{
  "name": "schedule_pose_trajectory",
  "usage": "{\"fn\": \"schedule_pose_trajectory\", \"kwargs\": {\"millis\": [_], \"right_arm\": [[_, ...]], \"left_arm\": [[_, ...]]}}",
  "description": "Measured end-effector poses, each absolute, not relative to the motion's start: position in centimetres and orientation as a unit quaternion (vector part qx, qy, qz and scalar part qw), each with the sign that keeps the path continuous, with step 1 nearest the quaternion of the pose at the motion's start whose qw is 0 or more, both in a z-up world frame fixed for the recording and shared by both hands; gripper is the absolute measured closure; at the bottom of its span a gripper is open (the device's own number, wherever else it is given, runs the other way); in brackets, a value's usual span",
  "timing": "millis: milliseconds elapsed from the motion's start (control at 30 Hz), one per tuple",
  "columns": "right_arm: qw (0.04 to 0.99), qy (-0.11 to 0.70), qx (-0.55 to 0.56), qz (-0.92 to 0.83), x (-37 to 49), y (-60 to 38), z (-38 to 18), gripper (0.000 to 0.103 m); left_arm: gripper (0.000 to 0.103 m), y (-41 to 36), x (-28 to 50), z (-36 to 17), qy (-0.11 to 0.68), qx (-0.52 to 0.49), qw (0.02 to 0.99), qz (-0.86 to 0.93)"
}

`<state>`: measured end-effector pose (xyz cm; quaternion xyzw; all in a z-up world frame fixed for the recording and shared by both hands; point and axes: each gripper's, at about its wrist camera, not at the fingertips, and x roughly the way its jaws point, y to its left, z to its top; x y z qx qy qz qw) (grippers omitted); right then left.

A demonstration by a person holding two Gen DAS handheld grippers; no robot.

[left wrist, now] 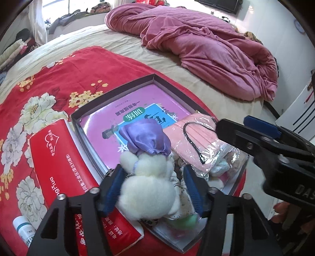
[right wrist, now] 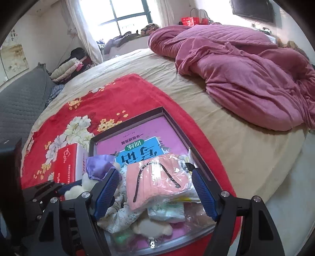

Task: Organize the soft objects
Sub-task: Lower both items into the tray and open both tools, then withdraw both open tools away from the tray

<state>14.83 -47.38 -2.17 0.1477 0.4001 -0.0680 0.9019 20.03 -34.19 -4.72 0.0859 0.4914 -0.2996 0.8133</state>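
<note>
While left tongs (left wrist: 152, 189) clamp plush bunny (left wrist: 149, 187), right tongs (right wrist: 155, 189) gape over box (right wrist: 126, 123)

Home bedroom: large bed (right wrist: 226, 157) with rumpled pink quilt (right wrist: 246, 78), red floral blanket (right wrist: 110, 98), curtained window (right wrist: 122, 13), wall-mounted TV (right wrist: 253, 8), clothes piled on sill (right wrist: 126, 38).

A shallow box (right wrist: 198, 163) sits on a blanket (right wrist: 110, 98) spread over the near part of the bed (right wrist: 236, 155), with a book (right wrist: 137, 147) lying flat in its bottom. Piled at the near end of the box are a bagged face mask (right wrist: 157, 183), a plush toy (left wrist: 149, 187) to its left, and other small soft things beneath. A tissue pack (left wrist: 65, 157) lies just left of the box. A bunched quilt (right wrist: 246, 74) lies well behind, to the right.
</note>
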Motion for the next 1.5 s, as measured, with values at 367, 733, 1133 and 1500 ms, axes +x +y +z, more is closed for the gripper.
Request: {"fn": "schedule_pose_trajectory", "kwargs": {"millis": [367, 733, 1133, 1500], "right_arm": [[0.906, 0.381, 0.157, -0.094, 11.9, -47.6, 0.1, 0.027], [0.928, 0.330, 0.147, -0.095, 7.6, -44.1, 4.8, 0.027], [0.935, 0.318, 0.123, -0.094, 4.6, -39.9, 7.1, 0.027], [0.927, 0.334, 0.127, -0.114, -0.5, -36.2, 4.8, 0.027]], "left_arm": [[0.026, -32.8, 18.5, -1.5, 0.459, 0.083, 0.833, -0.298], [0.025, -28.3, 15.2, 3.4, 0.416, 0.085, 0.863, -0.273], [0.025, -24.8, 11.2, 6.5, 0.389, 0.083, 0.885, -0.241], [0.024, -19.6, 6.7, 4.9, 0.395, 0.075, 0.893, -0.203]]}}
